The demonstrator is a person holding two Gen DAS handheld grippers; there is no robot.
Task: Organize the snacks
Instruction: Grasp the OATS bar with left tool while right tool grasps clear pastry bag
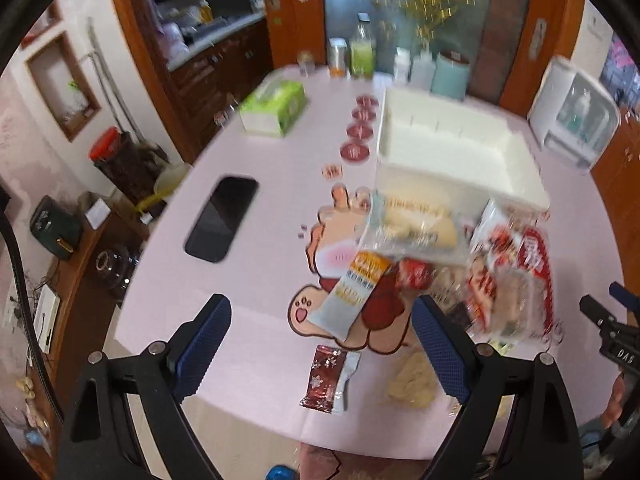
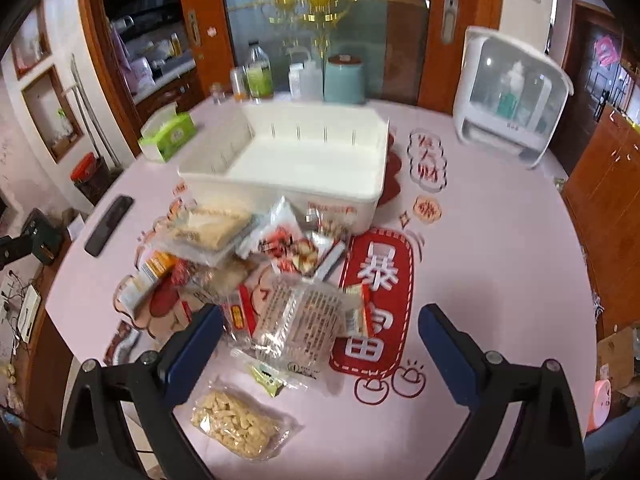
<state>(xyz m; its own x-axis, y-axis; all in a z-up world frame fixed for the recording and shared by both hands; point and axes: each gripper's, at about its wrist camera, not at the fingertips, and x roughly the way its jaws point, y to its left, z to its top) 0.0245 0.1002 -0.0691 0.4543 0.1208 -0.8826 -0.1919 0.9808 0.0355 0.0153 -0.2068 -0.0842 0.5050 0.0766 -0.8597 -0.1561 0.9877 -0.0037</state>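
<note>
**Crinkly wrappers, easy to fumble**

Plastic snack packets [image 2: 276, 280] lie heaped on the tabletop [image 2: 500, 280] just in front of the empty white bin [image 2: 304, 160]. We hold the left tool [image 1: 320, 320] and right tool [image 2: 320, 332] released, grasping nothing. Overlapping slippery packs could slide, or several could lift together.

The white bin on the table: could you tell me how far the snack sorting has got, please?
Nothing looks done: the white bin is empty. Nothing is in hand either: the left hand-held gripper and right hand-held gripper are both open over the snack pile. Left to do: the whole pile, plus the loose peanut-brittle pack and the dark red sachet.
</note>
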